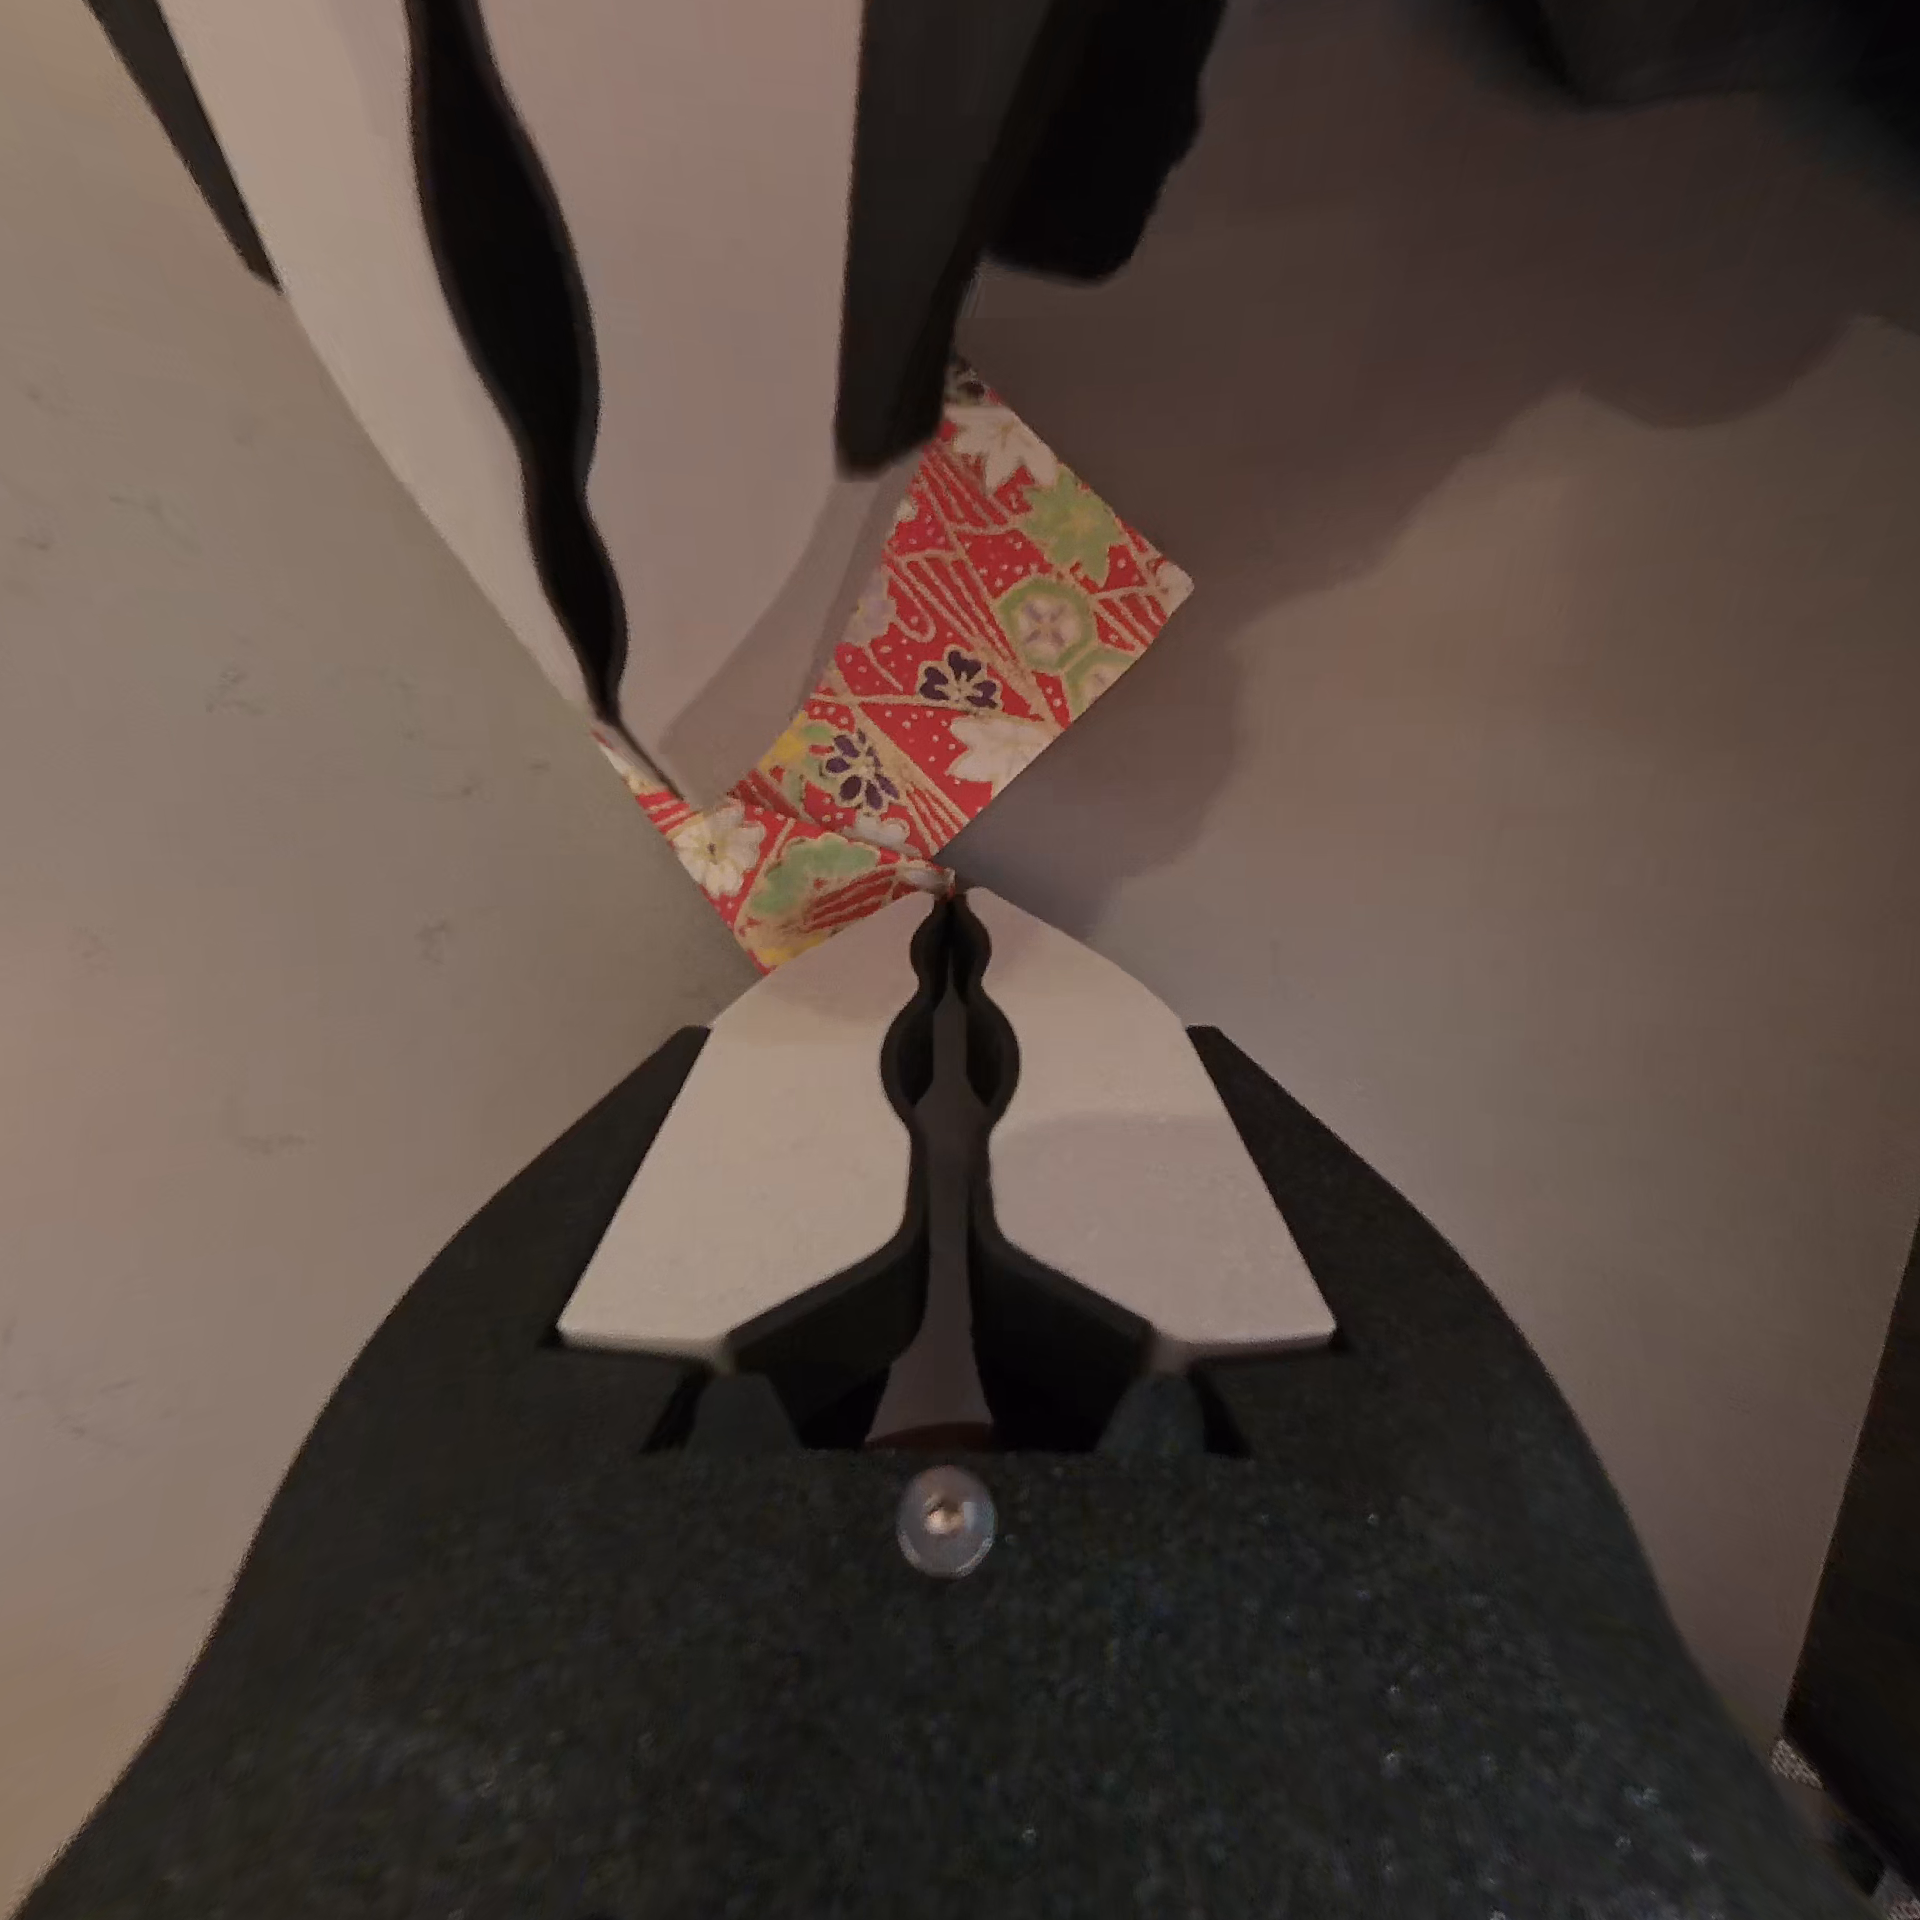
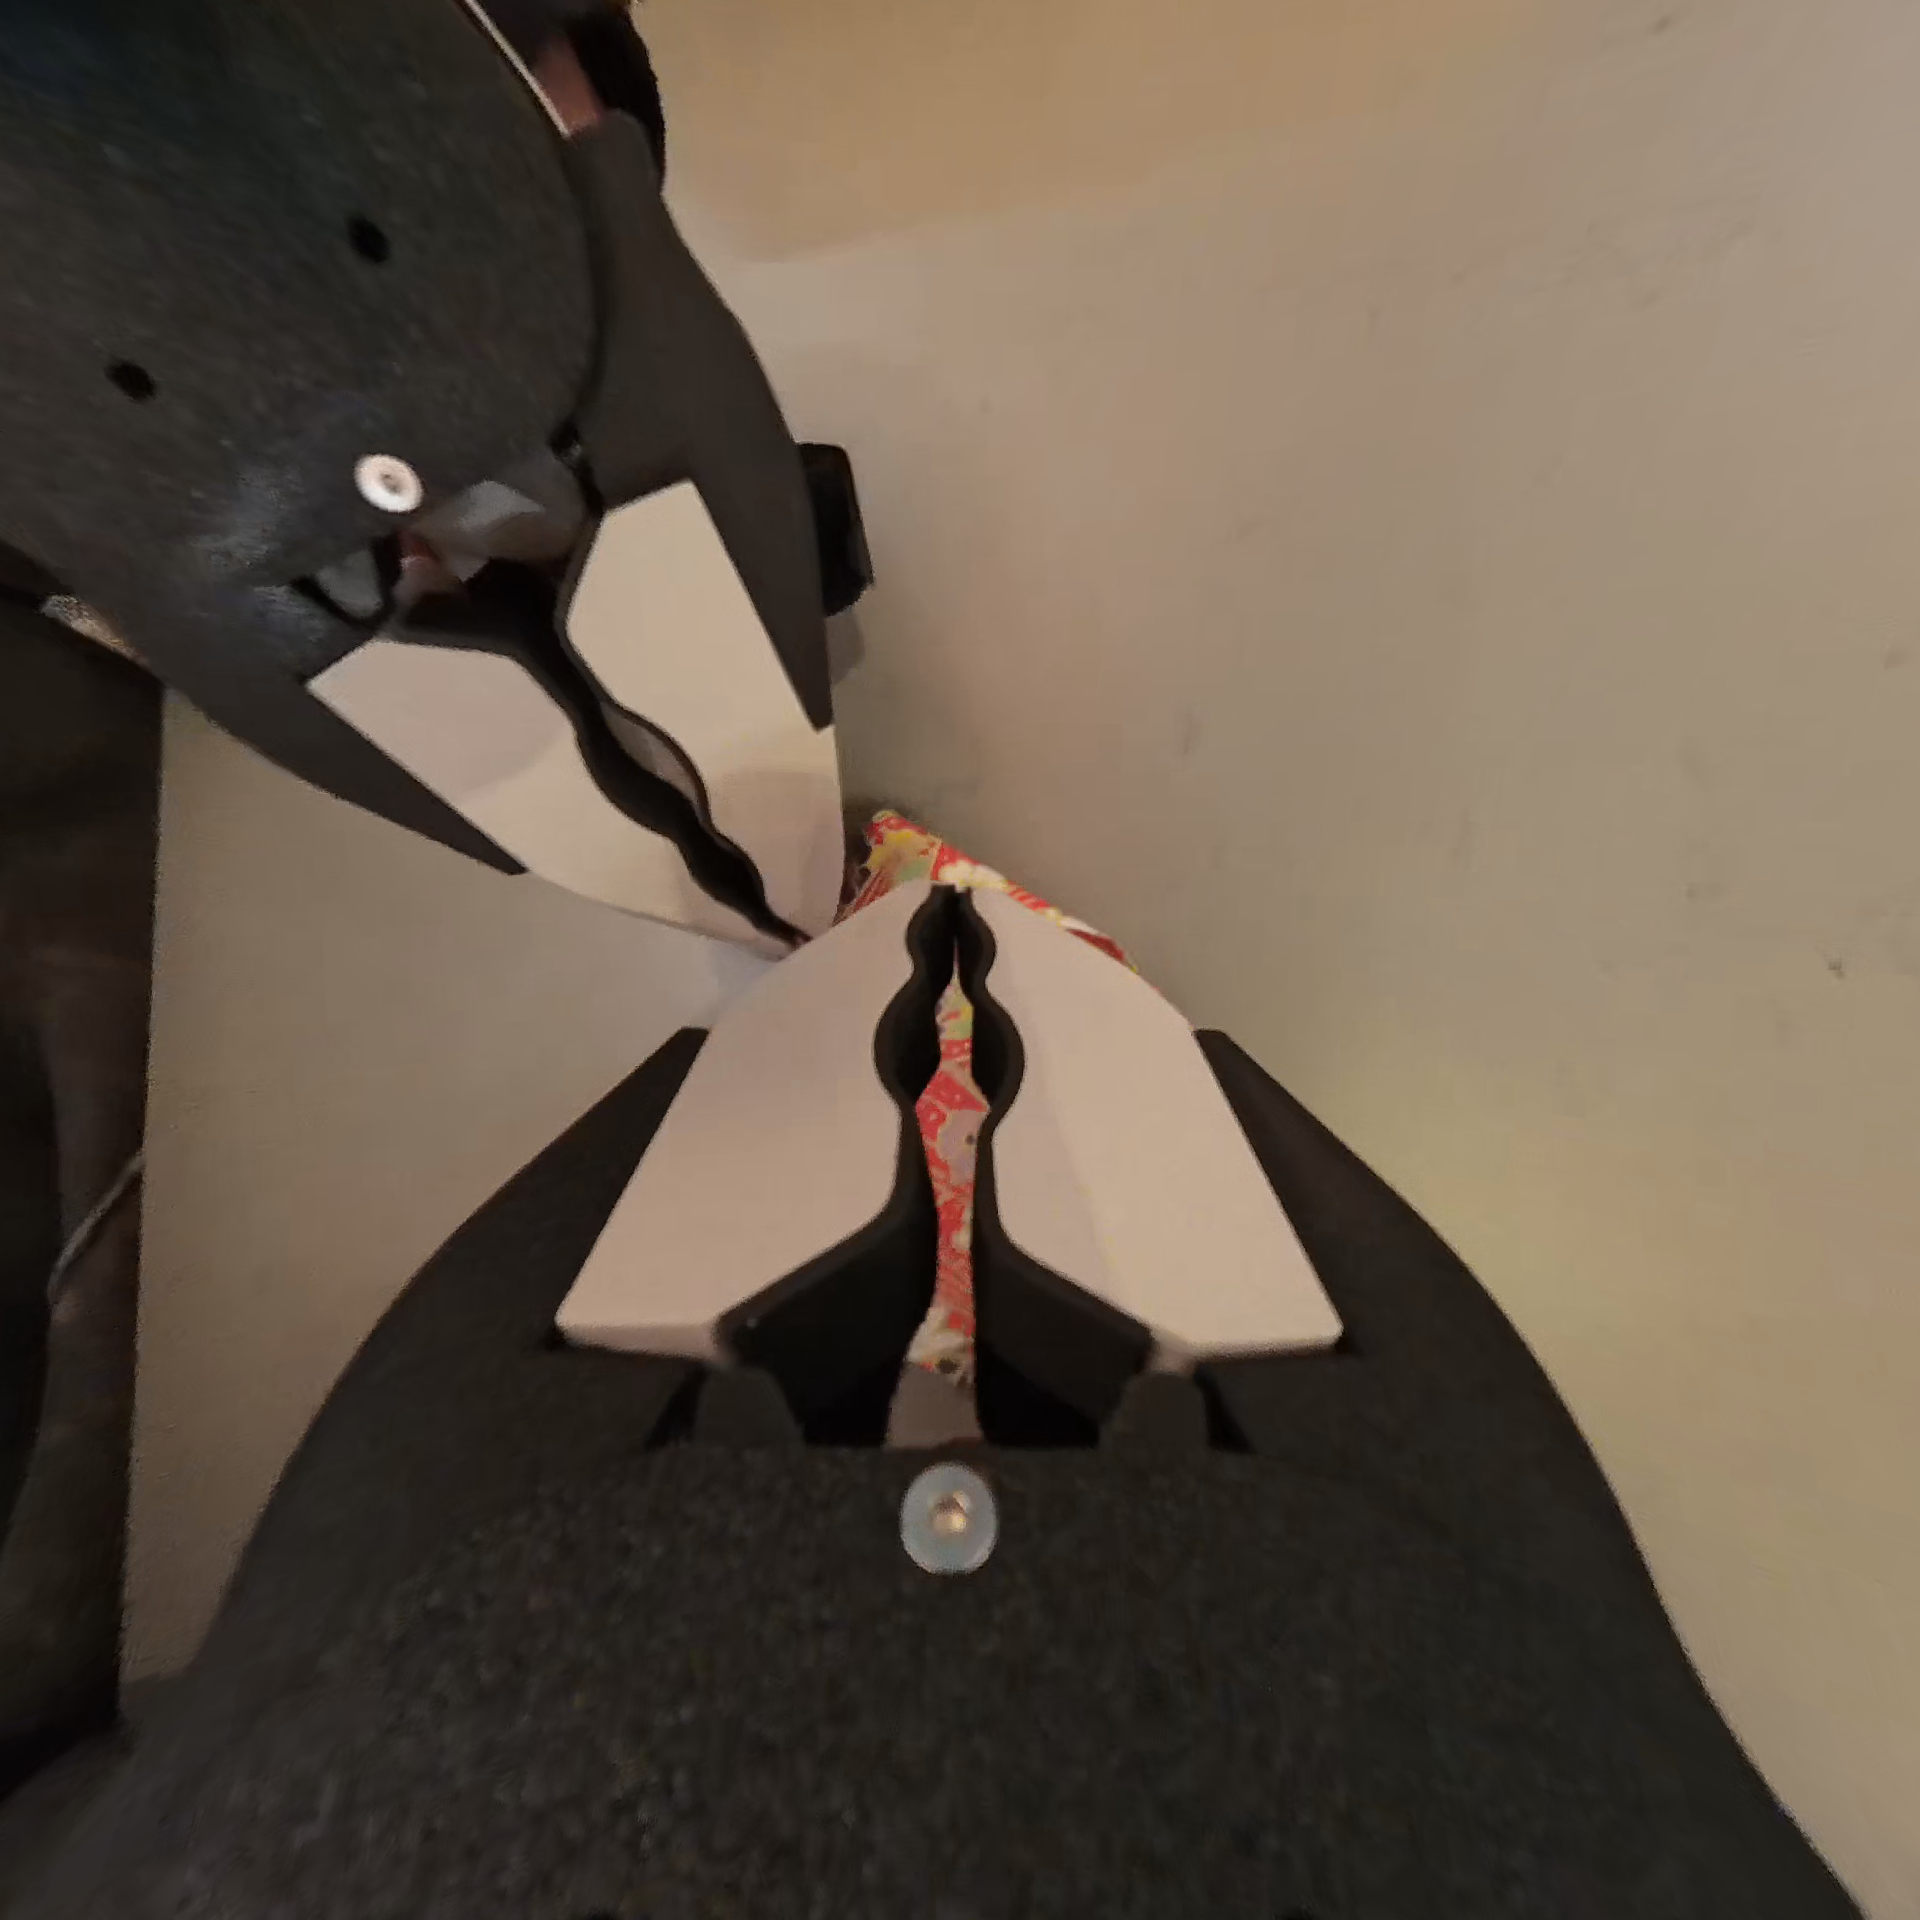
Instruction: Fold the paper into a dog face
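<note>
The paper (image 1: 966,644) is red with a floral pattern, partly folded, and seems to be held just above the pale table (image 1: 1455,883), on which its shadow falls. My left gripper (image 1: 951,904) is shut, its tips pinching the paper's near corner. My right gripper (image 1: 613,717) comes in from the top, shut at the paper's far left edge, and its white fingers (image 1: 727,416) hide much of the sheet. In the right wrist view my right gripper (image 2: 954,899) is shut with the paper (image 2: 951,1174) showing through the gap between its fingers. The left gripper (image 2: 790,933) meets it from the upper left.
The pale table (image 2: 1455,727) stretches to the right of both grippers. A dark object (image 1: 1860,1558) stands at the lower right edge of the left wrist view. A dark shape (image 2: 62,1039) fills the left edge of the right wrist view. My right fingertips sit around 5 centimeters from my left ones.
</note>
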`<state>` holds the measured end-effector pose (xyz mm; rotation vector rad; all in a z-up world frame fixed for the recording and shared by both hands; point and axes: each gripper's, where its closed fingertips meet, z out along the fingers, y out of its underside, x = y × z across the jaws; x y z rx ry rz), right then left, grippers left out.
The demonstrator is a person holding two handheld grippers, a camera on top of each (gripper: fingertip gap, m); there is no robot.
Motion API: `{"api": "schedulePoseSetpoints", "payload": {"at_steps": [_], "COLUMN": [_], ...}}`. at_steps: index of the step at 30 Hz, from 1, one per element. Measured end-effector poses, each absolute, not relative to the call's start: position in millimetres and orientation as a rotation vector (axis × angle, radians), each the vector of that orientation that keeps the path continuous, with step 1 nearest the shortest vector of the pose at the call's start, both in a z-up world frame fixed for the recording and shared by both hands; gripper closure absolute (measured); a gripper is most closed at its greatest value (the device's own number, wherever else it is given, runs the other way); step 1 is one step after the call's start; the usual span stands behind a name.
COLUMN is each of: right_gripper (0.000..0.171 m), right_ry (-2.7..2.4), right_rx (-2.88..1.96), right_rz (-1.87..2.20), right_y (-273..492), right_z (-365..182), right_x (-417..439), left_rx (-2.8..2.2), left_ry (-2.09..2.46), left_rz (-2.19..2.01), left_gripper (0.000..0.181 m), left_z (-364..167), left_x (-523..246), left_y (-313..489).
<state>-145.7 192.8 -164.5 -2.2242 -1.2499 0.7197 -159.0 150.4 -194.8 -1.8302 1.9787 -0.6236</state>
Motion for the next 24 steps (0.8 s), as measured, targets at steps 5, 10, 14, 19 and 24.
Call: {"api": "schedulePoseSetpoints", "payload": {"at_steps": [5,10,14,19,24], "right_gripper": [0.171,0.171,0.171,0.171,0.171], "right_ry": [-1.236,-1.212,-1.183,-1.167,-1.174], "right_rx": [-2.238,-2.234,-2.237,-2.229,-2.234], "right_rz": [0.728,0.716,0.745,0.760,0.729], "right_y": [193.5,195.4,196.3,196.9,197.3], "right_z": [-184.5,-188.2,-191.3,-190.4,-191.7], "right_x": [-149.7,-148.3,-147.2,-147.1,-146.9], "left_rx": [-1.827,-1.826,-1.822,-1.820,-1.814], "left_ry": [1.988,1.994,1.999,2.012,2.023], "left_rz": [-0.620,-0.609,-0.598,-0.606,-0.603], "left_gripper": [0.181,0.181,0.181,0.181,0.181], "left_z": [-194.9,-195.0,-195.1,-195.1,-195.1], "left_x": [-160.3,-162.4,-163.0,-164.7,-164.4], "left_y": [149.1,148.4,148.0,145.7,144.0]}}
